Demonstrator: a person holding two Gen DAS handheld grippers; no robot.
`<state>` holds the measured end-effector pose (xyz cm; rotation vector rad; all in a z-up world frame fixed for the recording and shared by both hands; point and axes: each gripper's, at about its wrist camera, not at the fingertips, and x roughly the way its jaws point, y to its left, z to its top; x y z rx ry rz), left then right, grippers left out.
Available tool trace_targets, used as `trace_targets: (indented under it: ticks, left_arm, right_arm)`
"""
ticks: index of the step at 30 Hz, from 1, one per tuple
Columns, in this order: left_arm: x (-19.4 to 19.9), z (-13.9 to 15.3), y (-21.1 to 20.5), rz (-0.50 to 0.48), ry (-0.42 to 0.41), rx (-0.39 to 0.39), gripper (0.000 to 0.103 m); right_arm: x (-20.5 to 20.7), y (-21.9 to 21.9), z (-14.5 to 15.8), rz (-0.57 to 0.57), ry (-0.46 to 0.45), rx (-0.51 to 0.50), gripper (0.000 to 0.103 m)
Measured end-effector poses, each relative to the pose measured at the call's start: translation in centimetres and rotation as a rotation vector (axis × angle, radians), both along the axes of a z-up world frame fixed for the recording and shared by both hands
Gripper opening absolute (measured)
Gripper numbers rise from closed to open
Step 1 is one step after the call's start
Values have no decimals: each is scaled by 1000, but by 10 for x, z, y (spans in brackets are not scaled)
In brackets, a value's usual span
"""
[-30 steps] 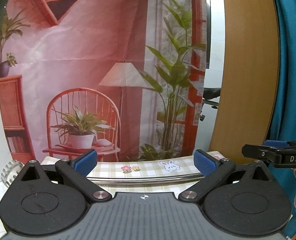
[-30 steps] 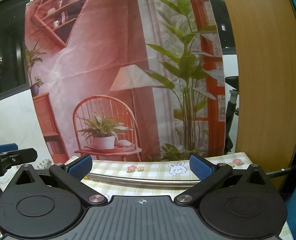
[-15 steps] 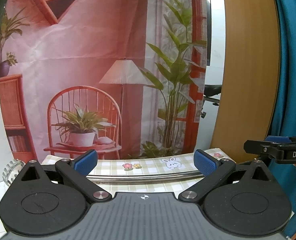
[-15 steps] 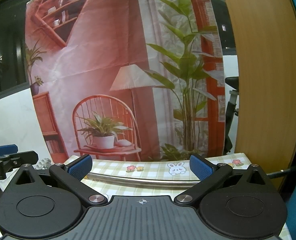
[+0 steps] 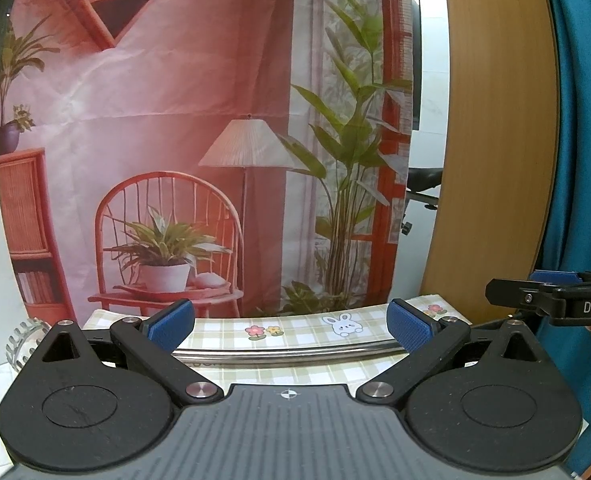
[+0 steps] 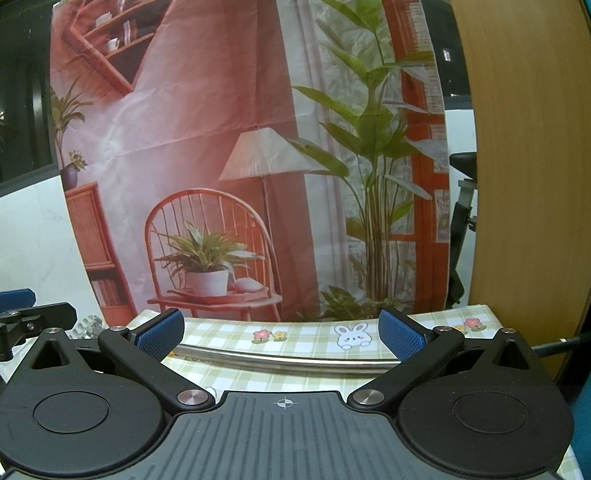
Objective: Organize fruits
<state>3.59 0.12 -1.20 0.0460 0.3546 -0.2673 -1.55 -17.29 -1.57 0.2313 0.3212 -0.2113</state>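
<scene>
Across the left wrist view, the left gripper is seen with its blue-padded jaws spread wide and nothing held between them. Beyond the pads, a checked tablecloth with flower and rabbit prints is laid, and a curved metal rim is crossed just past the fingers. A printed backdrop of a chair, lamp and plants is hung at the far side; a wooden panel is stood to its right. The right gripper is glimpsed at the right edge.

From the right wrist view, the right gripper is likewise shown released and empty over the same cloth and metal rim. No fruit can be made out in either view.
</scene>
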Motion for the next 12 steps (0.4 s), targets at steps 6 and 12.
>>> trace_targets:
  ticks: [6, 12]
  left_arm:
    - [0, 0, 0, -2, -2, 1, 103]
    - [1, -1, 1, -2, 5, -2, 103]
  right_arm:
    - [0, 0, 0, 0, 1, 0, 103]
    - [-1, 0, -1, -1, 1, -1, 103]
